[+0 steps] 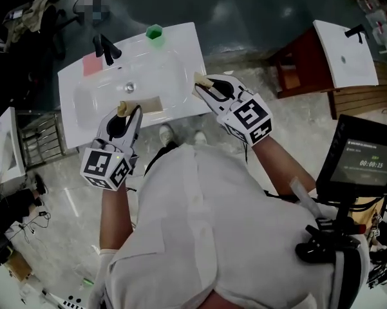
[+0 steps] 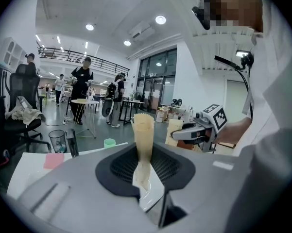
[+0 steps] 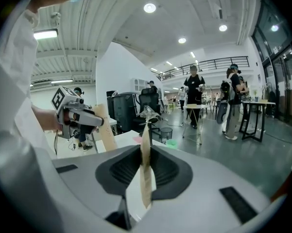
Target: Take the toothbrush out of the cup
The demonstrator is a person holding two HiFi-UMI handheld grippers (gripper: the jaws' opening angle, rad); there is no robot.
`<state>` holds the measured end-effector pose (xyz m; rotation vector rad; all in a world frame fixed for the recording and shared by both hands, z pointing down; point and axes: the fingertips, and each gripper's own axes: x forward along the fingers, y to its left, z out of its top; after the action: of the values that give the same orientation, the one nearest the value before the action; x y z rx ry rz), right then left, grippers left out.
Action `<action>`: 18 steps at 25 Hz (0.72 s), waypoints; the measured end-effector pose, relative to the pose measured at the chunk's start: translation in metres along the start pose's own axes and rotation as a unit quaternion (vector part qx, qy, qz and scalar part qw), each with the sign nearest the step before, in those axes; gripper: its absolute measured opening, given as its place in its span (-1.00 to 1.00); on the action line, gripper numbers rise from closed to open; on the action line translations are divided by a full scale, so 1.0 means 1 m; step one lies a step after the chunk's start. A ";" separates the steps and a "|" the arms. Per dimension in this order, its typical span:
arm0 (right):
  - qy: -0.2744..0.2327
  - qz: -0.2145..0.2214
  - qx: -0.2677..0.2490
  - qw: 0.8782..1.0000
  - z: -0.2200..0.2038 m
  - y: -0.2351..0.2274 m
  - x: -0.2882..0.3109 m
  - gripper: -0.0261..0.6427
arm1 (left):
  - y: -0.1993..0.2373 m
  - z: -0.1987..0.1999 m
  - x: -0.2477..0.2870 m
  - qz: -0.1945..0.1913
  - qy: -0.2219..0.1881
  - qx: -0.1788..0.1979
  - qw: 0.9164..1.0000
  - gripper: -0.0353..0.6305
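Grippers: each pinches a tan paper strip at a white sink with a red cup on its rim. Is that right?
Not quite: the cup is green, not red, as the head view shows. The left gripper and right gripper do each pinch a tan paper strip at the white sink.

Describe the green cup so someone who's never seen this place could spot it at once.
Find the white washbasin in front of the person. Along its far rim, right of the black faucet, stands a small green cup. It is the only green thing there; the flat pink pad lies on the faucet's other side.
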<state>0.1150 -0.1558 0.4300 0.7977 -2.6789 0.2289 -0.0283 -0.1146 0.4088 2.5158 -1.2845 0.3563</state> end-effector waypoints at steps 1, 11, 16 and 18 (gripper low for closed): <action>0.001 0.000 0.000 1.000 0.001 -0.001 0.001 -0.73 | 0.001 0.001 0.000 -0.001 0.000 0.000 1.000 -0.65; 0.003 -0.011 0.000 1.000 0.005 -0.007 0.007 -0.73 | 0.009 0.009 0.011 -0.018 -0.001 0.006 1.000 -0.65; 0.001 -0.017 -0.001 1.000 0.010 -0.012 0.011 -0.73 | 0.014 0.014 0.017 -0.026 -0.001 0.012 1.000 -0.65; 0.001 -0.019 -0.001 1.000 0.012 -0.013 0.013 -0.73 | 0.016 0.015 0.018 -0.031 -0.002 0.014 0.999 -0.65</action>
<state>0.1091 -0.1759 0.4243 0.8475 -2.6590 0.2169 -0.0293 -0.1428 0.4033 2.5735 -1.2091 0.3588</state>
